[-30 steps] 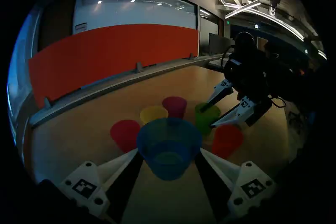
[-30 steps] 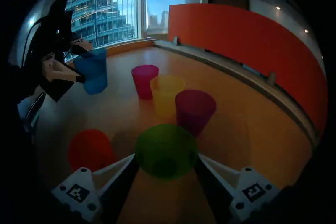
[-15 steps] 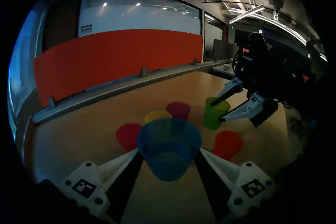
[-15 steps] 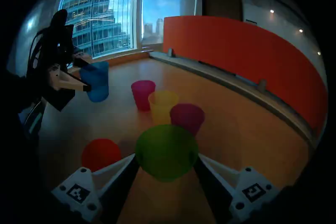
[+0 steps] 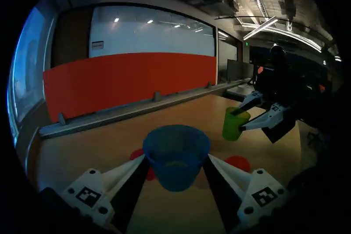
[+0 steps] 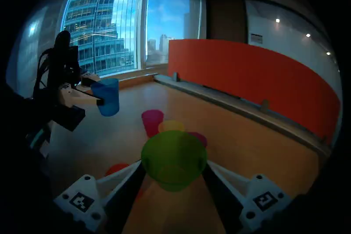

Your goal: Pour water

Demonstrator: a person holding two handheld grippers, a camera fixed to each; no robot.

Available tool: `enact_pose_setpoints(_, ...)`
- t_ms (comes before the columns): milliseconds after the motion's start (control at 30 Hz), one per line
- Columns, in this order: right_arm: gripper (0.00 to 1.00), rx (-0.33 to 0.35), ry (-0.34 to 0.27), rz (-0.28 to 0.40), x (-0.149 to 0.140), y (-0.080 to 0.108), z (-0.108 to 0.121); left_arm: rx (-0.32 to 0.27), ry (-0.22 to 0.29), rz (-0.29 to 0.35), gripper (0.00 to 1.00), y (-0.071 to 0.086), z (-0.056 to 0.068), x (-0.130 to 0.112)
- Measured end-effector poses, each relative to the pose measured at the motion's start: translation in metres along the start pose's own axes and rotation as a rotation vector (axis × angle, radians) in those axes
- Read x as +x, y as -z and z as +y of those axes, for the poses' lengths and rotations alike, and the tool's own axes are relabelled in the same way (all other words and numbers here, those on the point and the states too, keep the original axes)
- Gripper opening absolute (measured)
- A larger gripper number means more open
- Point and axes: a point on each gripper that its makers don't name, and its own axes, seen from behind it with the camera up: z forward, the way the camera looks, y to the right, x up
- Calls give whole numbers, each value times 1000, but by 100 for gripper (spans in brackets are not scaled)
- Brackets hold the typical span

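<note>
Blue cup [image 5: 176,155] is pinched between the two fingers of the left gripper [image 5: 175,160], upright and lifted up above the table [image 5: 87,146]. Same deal on the other side: the green cup [image 6: 174,161] is clamped in the right gripper [image 6: 174,166], also upright and off the table. The two held cups are well apart over the table. Down on the table stand a pink cup [image 6: 152,121], a yellow cup [image 6: 172,125] and a red cup [image 6: 115,169]. Can't tell if either held cup has water in it.
</note>
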Motion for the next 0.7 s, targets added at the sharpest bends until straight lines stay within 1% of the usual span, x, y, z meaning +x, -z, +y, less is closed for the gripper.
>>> enact_pose_setpoints(233,89,-3,14,72,25,10,-8,10,0,70,82,9,1,23)
enact_pose_setpoints(467,90,-5,27,139,47,18,-14,14,-7,103,82,14,4,38)
enact_pose_setpoints(700,90,-8,24,198,66,26,-18,14,-6,127,82,15,6,48)
